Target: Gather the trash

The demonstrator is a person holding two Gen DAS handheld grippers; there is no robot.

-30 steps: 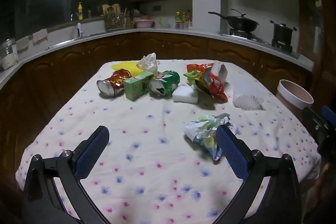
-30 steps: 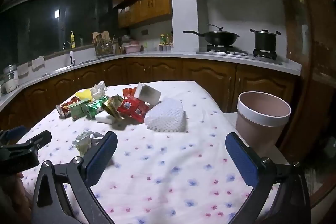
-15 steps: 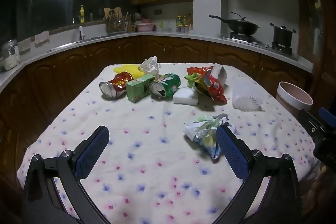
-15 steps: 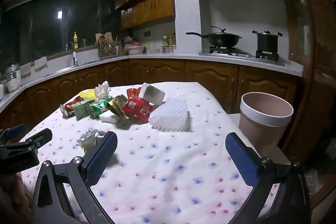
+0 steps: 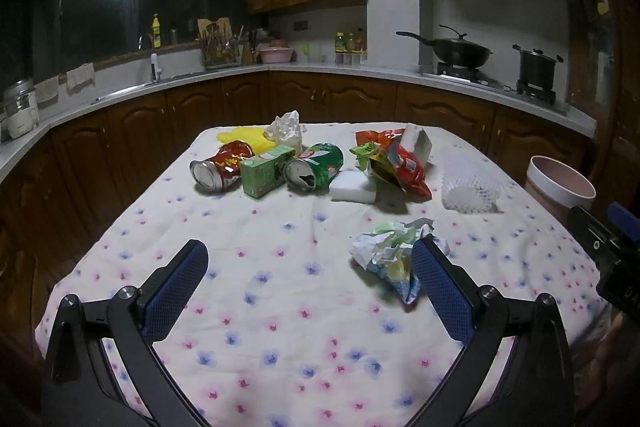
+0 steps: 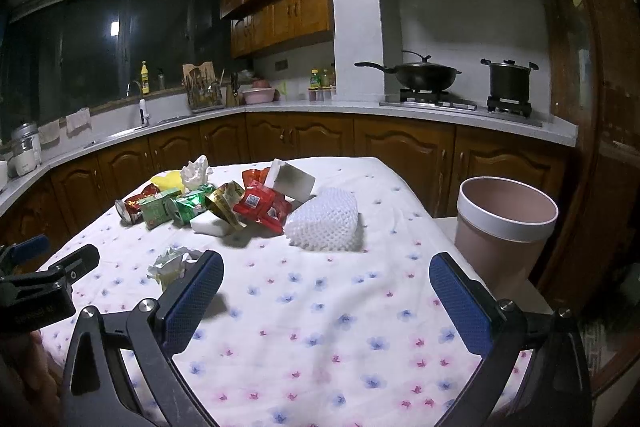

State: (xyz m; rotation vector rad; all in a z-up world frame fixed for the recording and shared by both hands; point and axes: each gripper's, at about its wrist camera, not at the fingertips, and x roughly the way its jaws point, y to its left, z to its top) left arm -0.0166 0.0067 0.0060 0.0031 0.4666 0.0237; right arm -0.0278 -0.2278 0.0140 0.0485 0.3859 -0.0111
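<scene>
Trash lies on a flower-print tablecloth (image 5: 280, 287). A crumpled paper wad (image 5: 390, 255) rests just ahead of my left gripper's right finger; it also shows as the wad (image 6: 170, 265) in the right wrist view. Farther back lie a red can (image 5: 220, 167), a green carton (image 5: 266, 175), a green can (image 5: 316, 167), a white block (image 5: 354, 187), red snack wrappers (image 5: 400, 167) and white foam netting (image 6: 324, 219). A pink bin (image 6: 506, 231) stands off the table's right side. My left gripper (image 5: 310, 285) and right gripper (image 6: 326, 301) both hang open and hold nothing.
Wooden cabinets and a white counter (image 5: 360, 73) wrap around the room. A wok (image 6: 416, 75) and a pot (image 6: 510, 79) sit on the stove at the back right. A yellow wrapper (image 5: 240, 139) and crumpled tissue (image 5: 286, 129) lie at the table's far side.
Both grippers have drawn slightly back and tilted up, so the table sits a little lower in both views. Nothing on the table has moved and both grippers stay open.
</scene>
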